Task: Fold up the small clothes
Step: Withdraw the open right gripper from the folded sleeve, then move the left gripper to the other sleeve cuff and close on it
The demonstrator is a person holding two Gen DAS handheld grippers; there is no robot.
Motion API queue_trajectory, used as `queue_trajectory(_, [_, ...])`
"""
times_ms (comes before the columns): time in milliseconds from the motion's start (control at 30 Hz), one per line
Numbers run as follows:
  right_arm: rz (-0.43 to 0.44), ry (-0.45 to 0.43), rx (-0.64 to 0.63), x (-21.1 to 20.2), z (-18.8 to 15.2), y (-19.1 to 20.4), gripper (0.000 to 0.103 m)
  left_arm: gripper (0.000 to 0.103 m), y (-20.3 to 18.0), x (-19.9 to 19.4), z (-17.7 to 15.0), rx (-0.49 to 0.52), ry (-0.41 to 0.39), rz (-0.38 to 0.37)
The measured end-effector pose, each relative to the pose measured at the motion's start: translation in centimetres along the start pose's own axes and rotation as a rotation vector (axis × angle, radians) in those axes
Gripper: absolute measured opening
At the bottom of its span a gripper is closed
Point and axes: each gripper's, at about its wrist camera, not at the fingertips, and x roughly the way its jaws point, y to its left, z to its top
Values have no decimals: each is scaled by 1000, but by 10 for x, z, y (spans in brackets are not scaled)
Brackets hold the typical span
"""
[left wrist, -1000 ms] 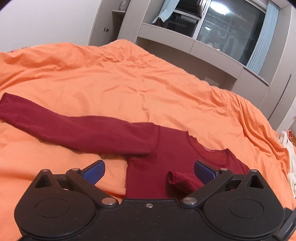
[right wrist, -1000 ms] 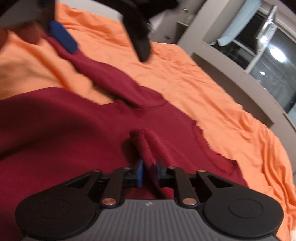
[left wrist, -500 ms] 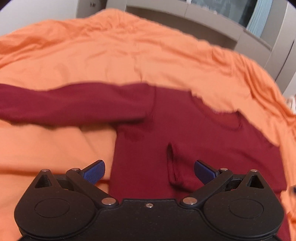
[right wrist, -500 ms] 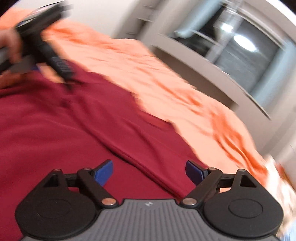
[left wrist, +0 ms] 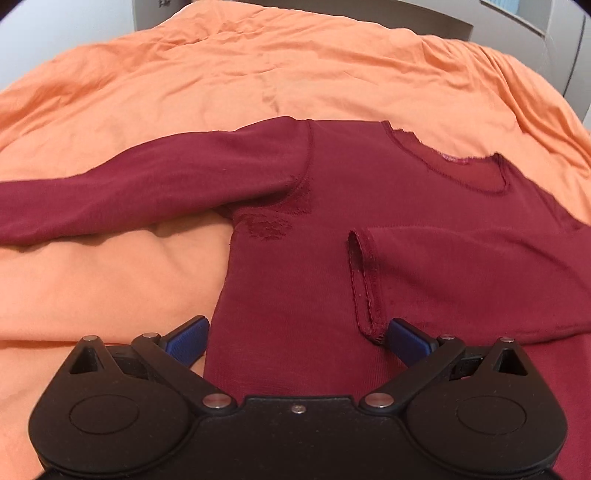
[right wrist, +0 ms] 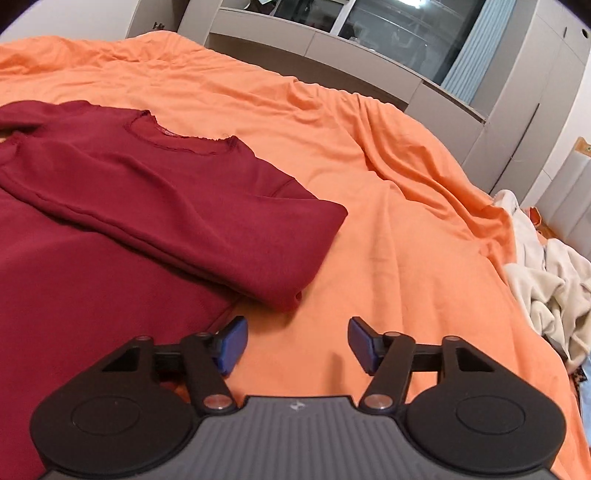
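Your left gripper (left wrist: 297, 341) has its jaws released and wide apart, with nothing clamped between them. The blue pads (left wrist: 186, 339) sit over the lower body of the shirt (left wrist: 295, 266): the left pad is at the shirt's side edge, and the right pad is just beside the cuff (left wrist: 364, 284) of the folded-in sleeve. Whether that pad touches the cuff cannot be told.

Your right gripper (right wrist: 294, 345) has its jaws closing at this moment, with nothing between them; only bare bedcover (right wrist: 399, 236) shows in the gap. Its left pad (right wrist: 232, 345) is near the shirt's (right wrist: 110, 266) side edge but apart from it.

The shirt, dark red with long sleeves, lies flat and face up on the orange bedcover (left wrist: 258, 74) of the bed. One sleeve (right wrist: 207, 229) is folded across the chest, its cuff lying near the middle of the body. The fold forms a rounded corner (right wrist: 321, 221) at the shoulder in the right wrist view. The other sleeve (left wrist: 129, 195) is stretched straight out to the side over the bedcover. The neckline (left wrist: 447, 166) points away from you.

At the right edge of the bed lies a heap of pale cloth (right wrist: 546, 273), well apart from the shirt. Beyond the bed stand grey cabinets (right wrist: 332, 40) and a dark window (right wrist: 406, 33) with a blue curtain (right wrist: 476, 48).
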Motion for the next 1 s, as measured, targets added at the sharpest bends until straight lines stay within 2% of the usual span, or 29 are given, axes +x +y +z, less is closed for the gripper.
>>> queue_trajectory(33, [-5,-8,-7,4,2,0,57,102,-1,0,0,10,0,5])
queue_trajectory(133, [-22,-26,-18,6,3,0,38,102,-4,1,-2,25,-1,15])
queue_trajectory(200, [-10,-30,-5,6,4,-3,10,102,-4,0,-2,27,-1,16])
queue_trajectory(333, [8,-41,41,1,6,-11,5,102,-4,0,-2,22,0,12])
queue_trajectory(433, [38,-9,108,2,6,-20,3,102,-4,1,-2,24,0,13])
queue_trajectory(467, [42,9,134,4,5,-23,0,102,-4,1,-2,25,0,12])
queue_trajectory(567, [86,79,261,14,0,-42,0,102,-4,1,-2,27,0,12])
queue_trajectory(633, [128,91,329,19,-4,-53,0,102,-5,0,-2,31,0,14])
queue_trajectory(733, [129,82,332,16,-4,-56,0,102,-6,1,-3,35,0,16])
queue_trajectory(833, [132,89,326,14,-3,-54,5,102,-6,1,-3,35,0,16])
queue_trajectory(933, [137,99,336,13,-3,-55,27,102,-5,-1,-3,26,-5,8])
queue_trajectory(967, [140,101,344,11,-2,-56,41,102,-3,-2,-2,20,-8,2])
queue_trajectory(1000, [144,99,351,9,-2,-57,51,102,-1,-4,-2,13,-13,-7])
